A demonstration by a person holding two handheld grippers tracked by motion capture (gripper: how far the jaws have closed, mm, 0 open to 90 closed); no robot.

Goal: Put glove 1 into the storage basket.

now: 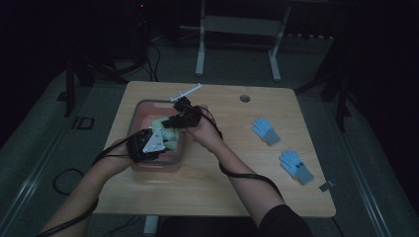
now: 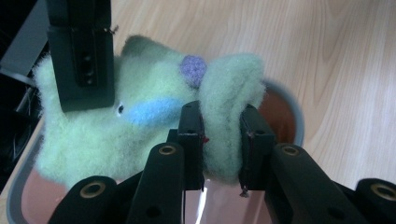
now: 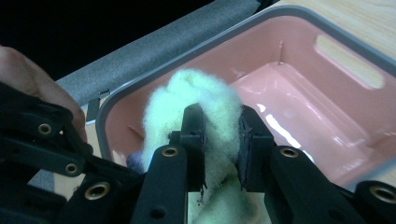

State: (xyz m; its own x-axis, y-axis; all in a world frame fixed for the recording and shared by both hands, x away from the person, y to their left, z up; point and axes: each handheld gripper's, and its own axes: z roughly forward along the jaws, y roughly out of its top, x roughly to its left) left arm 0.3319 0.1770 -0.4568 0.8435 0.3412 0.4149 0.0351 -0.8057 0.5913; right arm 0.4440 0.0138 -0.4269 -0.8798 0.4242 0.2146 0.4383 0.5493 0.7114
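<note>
Left of centre in the high view, both hand-held grippers hold a pale green fuzzy glove (image 1: 165, 132) over a pink plastic bin (image 1: 148, 165) on the wooden bench (image 1: 217, 173). The left hand-held gripper (image 2: 223, 140) is clamped on a fold of the glove, which bears a blue patch and a purple dot. The right hand-held gripper (image 3: 222, 140) is clamped on another fold. Two blue gloves (image 1: 266, 130) lie at the right. No writing can be read.
</note>
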